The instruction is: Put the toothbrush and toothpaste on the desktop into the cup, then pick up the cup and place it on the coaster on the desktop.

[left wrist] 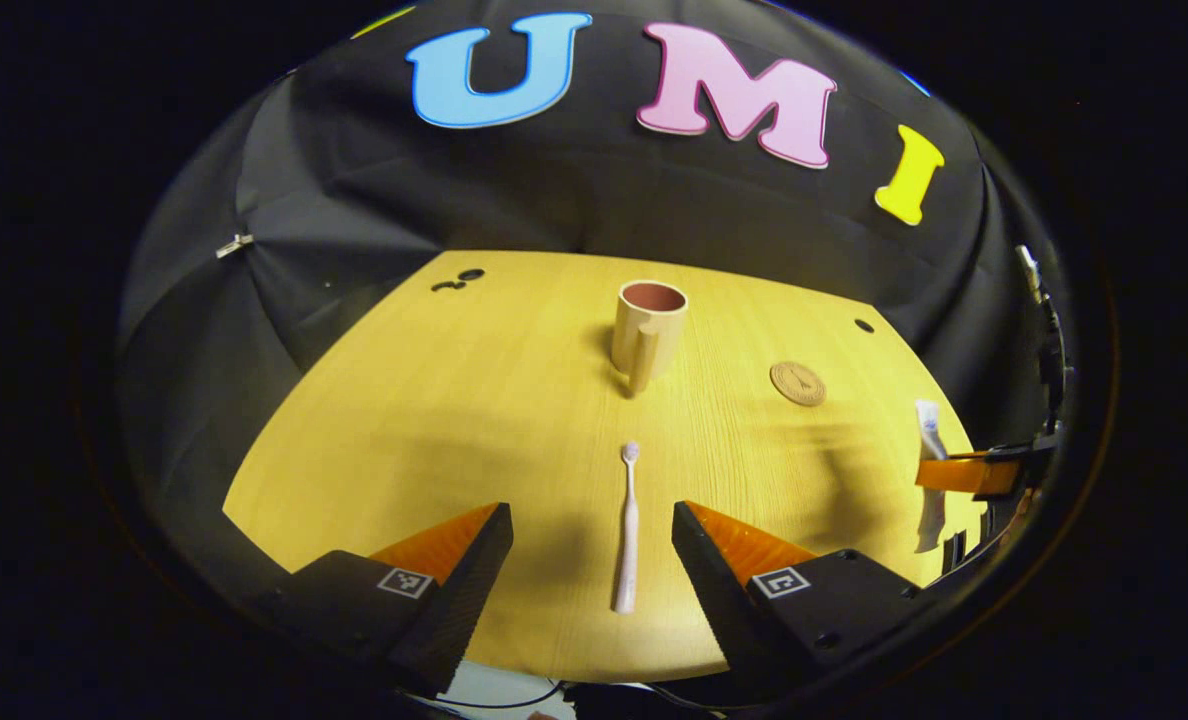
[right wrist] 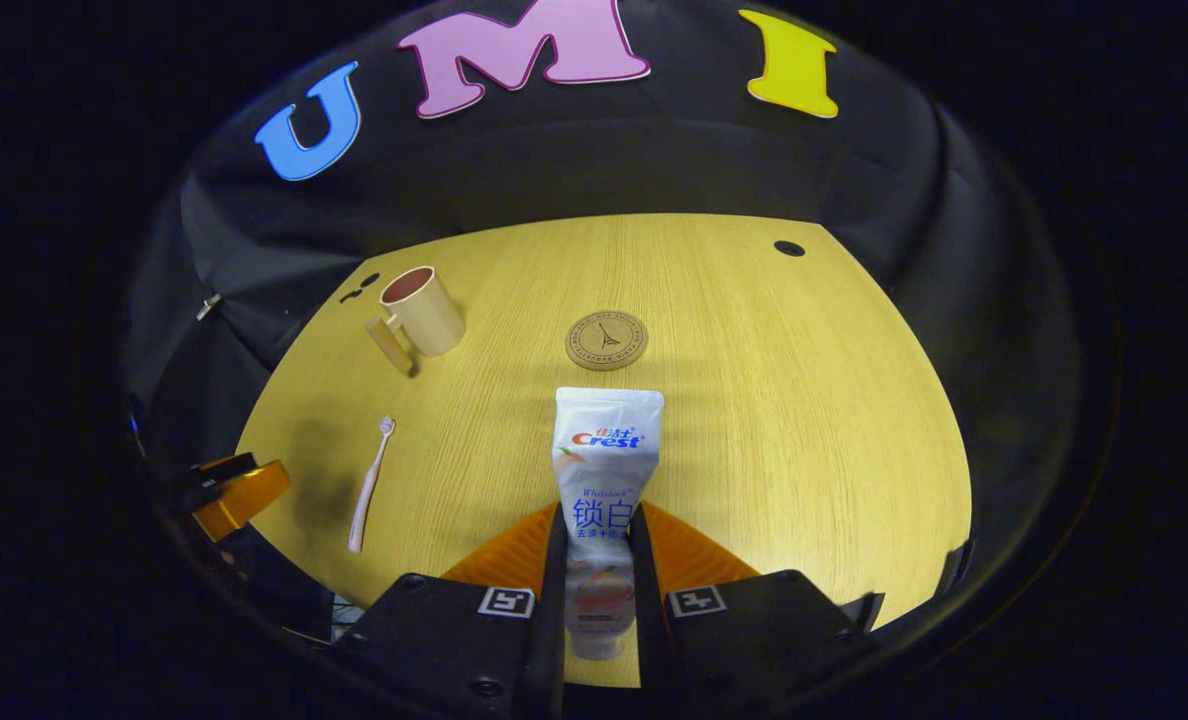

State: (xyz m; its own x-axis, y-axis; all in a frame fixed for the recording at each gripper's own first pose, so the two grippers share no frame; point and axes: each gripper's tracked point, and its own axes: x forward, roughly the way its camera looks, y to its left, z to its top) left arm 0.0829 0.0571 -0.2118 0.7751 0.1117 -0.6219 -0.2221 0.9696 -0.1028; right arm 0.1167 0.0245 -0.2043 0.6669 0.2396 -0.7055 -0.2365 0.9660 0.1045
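White toothpaste pinched by right tool; left tool spread astride toothbrush.

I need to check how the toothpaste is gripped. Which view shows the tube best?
The right gripper view: the toothpaste tube fills its centre, clamped between the right gripper's jaws. The left gripper view shows the tube small at the far right edge, partly hidden by that gripper.
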